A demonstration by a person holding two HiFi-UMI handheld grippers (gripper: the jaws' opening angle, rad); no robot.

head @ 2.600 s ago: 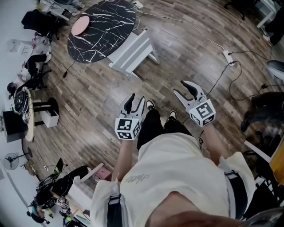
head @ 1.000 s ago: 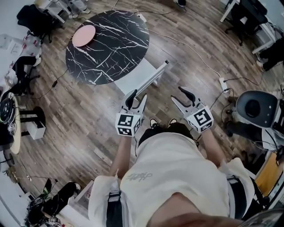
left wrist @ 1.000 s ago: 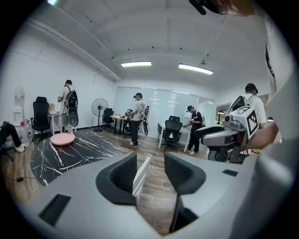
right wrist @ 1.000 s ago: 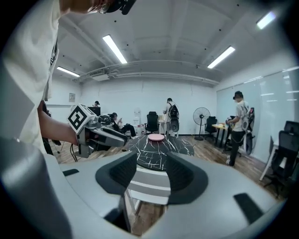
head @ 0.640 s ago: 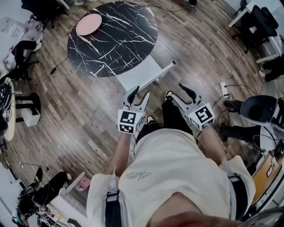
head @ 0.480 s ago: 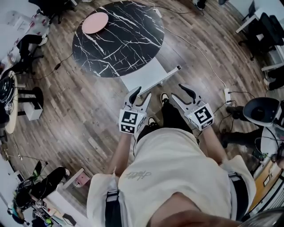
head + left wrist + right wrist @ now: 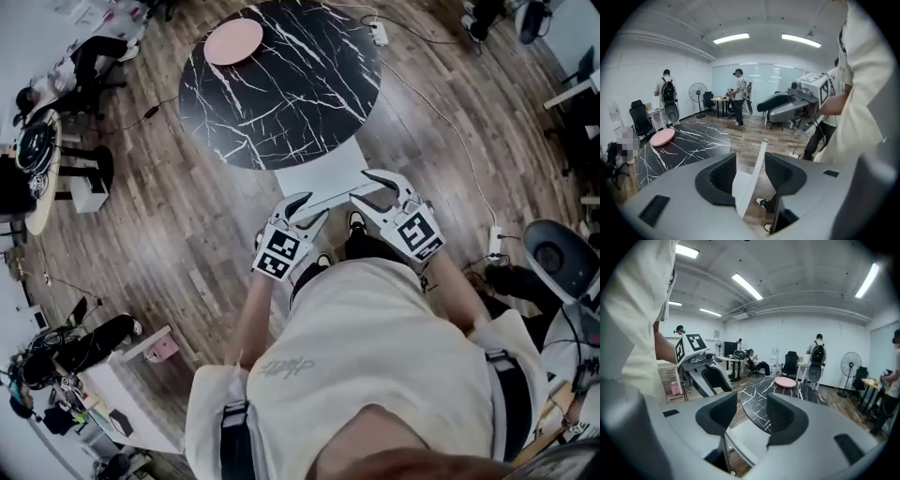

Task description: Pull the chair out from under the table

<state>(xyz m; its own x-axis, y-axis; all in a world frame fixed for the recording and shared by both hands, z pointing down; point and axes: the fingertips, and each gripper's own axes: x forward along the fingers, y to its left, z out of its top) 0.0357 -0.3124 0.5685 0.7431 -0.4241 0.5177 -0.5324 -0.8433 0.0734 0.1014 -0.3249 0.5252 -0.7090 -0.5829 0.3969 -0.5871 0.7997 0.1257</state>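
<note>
Chair (image 7: 315, 175) sits tucked under marble table (image 7: 281, 89) bearing pink disc (image 7: 234, 41).

Black marble surface (image 7: 281, 84) is covering the far end of the white chair (image 7: 322, 178); in head view, its legs are sitting unseen beneath the seat.

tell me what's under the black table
A white chair, its seat partly tucked beneath the table edge. The table hides the rest of the seat and its own base.
</note>
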